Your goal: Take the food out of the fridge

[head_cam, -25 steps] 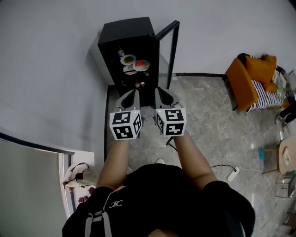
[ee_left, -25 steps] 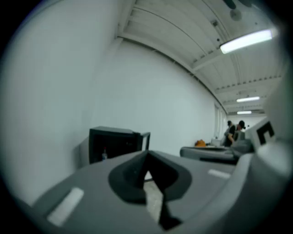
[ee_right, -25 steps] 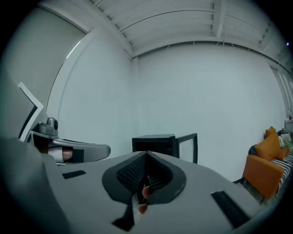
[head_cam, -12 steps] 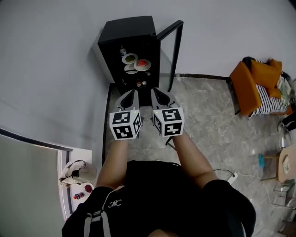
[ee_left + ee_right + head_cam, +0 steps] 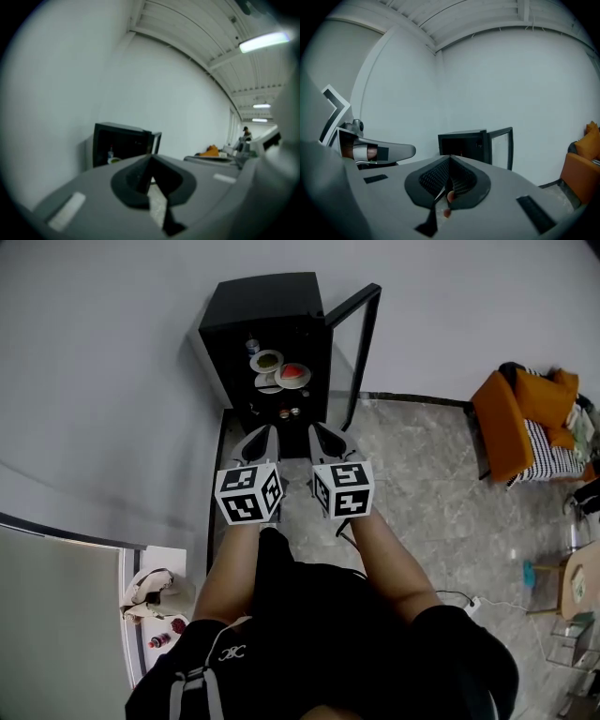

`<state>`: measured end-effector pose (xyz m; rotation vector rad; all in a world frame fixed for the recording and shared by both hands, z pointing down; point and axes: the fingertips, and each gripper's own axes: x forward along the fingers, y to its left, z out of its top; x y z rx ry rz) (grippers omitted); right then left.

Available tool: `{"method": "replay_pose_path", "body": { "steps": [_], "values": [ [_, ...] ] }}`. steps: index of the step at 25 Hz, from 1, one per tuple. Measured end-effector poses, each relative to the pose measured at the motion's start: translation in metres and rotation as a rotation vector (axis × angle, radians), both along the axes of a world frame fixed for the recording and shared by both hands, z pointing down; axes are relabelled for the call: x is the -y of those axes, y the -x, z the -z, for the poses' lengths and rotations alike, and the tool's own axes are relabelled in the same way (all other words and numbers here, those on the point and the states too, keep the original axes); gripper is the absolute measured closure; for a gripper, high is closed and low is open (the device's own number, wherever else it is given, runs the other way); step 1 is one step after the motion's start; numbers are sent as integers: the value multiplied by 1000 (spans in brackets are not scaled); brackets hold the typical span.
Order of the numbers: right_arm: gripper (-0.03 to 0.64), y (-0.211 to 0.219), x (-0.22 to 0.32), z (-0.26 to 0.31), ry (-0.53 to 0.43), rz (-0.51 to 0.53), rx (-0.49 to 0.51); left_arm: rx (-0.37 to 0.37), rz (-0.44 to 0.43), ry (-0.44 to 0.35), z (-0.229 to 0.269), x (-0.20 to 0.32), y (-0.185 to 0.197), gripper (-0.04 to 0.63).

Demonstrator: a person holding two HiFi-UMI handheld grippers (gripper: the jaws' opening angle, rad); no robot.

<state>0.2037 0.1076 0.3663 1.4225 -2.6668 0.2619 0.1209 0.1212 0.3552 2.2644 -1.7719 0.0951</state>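
Note:
A black mini fridge (image 5: 272, 306) stands against the wall with its glass door (image 5: 362, 343) swung open to the right. On its shelf sit a plate of green food (image 5: 266, 360), a plate of red food (image 5: 293, 374) and a small bottle (image 5: 251, 345). Small items (image 5: 287, 412) lie on the lower shelf. My left gripper (image 5: 266, 439) and right gripper (image 5: 322, 437) are side by side, a short way in front of the fridge and pointing at it. Both are shut and empty. The fridge (image 5: 119, 145) also shows beyond the left gripper (image 5: 151, 159), and the fridge (image 5: 464, 143) beyond the right gripper (image 5: 450, 159).
An orange armchair (image 5: 511, 423) with a striped cushion stands at the right. A white power strip (image 5: 469, 601) and its cable lie on the stone floor. A low white ledge (image 5: 155, 596) with small things is at the lower left. A person (image 5: 244, 133) stands far off.
Both grippers have drifted together and sunk slightly in front of the fridge. They stay shut and empty. The fridge now sits a little higher and further right in the head view.

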Motion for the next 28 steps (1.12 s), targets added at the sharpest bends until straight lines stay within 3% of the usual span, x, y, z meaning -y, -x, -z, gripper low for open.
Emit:
{"method": "replay_pose_path", "body": {
  "steps": [8,12,15,18,21,25,28],
  "values": [
    [618,31,70,-28,43,-39,4,-10,-28,22,-28,71,35,601],
    [618,55,126,-35,73,-80,19,63,-65,28,-38,126,57,601],
    [618,73,165,-33,107,-111,55,74,-106,35,-37,167,73,601],
    [618,88,200,-40,182,-153,142,74,-148,40,-40,201,88,601],
    [618,101,227,-57,308,-176,294,57,-186,57,-49,226,99,601],
    [618,111,253,-85,385,-238,397,40,-226,87,-68,250,114,601],
    [618,111,265,-115,462,-305,534,20,-250,109,-81,261,124,601]
  ]
}}
